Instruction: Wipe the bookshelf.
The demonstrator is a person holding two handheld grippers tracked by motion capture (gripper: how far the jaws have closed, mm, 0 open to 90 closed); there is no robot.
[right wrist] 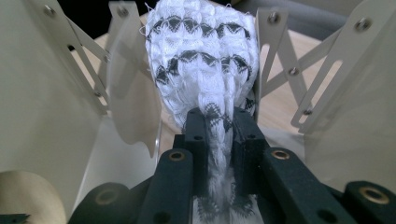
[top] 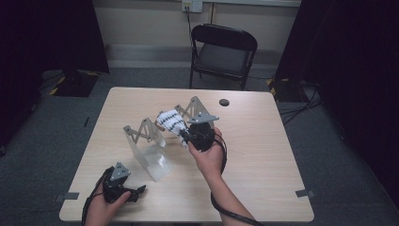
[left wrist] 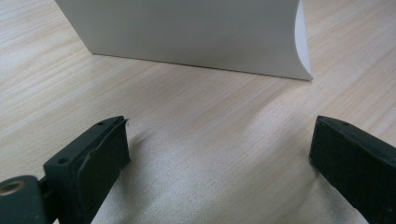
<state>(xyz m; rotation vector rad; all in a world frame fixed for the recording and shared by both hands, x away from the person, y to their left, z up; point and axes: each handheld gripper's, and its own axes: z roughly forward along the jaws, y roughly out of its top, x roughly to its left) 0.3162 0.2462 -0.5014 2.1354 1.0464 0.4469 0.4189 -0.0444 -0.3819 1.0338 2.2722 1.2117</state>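
Cloth fills the narrow gap between the jaws of the right tool (right wrist: 219,126): they are drawn in tight on a white knitted sock (right wrist: 205,70) with black zigzag bands, pinching a bunched fold of it. From the pinch the sock swells out ahead of the jaws into a rounded, puffy mass; a flat strip of it also runs back between the jaws toward the tool's body. The knit is ribbed and fluffy, with loose threads at its far edge. Two black bands cross the swollen part, and another patch of the pattern sits right at the jaw tips.

On either side of the right tool, and just ahead of it, stand the pale panels of a folding rack (right wrist: 322,88), joined by riveted scissor bars. The sock hangs in the gap between these panels, above the tabletop (top: 263,141). From the high view the right tool (top: 188,136) is raised in the hand, with the sock (top: 171,121) at its far-left end, over the rack (top: 146,146).

Wide apart and holding nothing, the jaws of the left tool (left wrist: 219,149) sit low over the tabletop. Ahead of them stands one white curved panel of the rack, well apart from both jaws.
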